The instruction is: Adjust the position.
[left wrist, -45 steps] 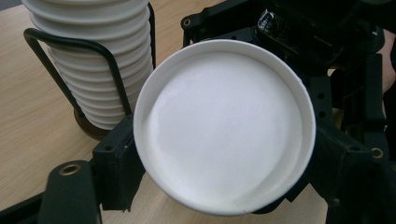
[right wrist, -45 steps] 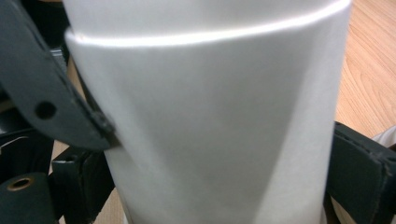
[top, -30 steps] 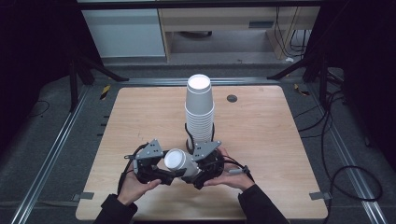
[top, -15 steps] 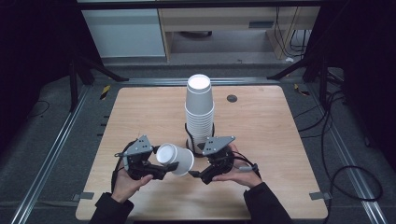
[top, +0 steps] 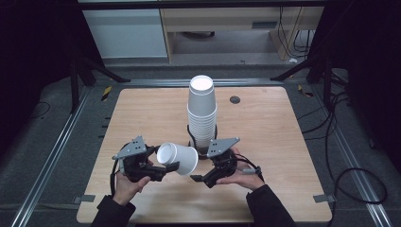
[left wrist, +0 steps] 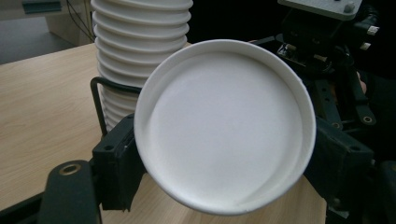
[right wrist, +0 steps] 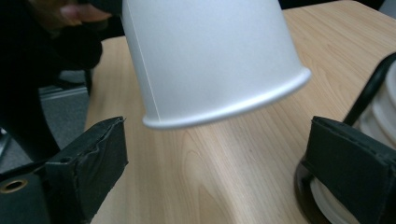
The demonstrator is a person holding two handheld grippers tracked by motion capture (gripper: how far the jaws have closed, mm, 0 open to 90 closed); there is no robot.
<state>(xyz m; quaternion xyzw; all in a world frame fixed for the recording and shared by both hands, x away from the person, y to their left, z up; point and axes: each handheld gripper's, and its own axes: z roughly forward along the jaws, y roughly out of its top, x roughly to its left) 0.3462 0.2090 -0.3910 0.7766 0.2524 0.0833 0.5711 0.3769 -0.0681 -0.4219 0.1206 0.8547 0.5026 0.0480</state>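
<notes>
Now your left gripper (top: 163,169) clamps the white paper cup (top: 178,159); your right gripper (top: 204,178), at three o'clock, gapes apart.

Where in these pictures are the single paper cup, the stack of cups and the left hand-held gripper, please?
single paper cup (top: 178,159), high view, its side wall
stack of cups (top: 202,111), high view, upper side
left hand-held gripper (top: 163,166), high view, between its fingertips
</notes>
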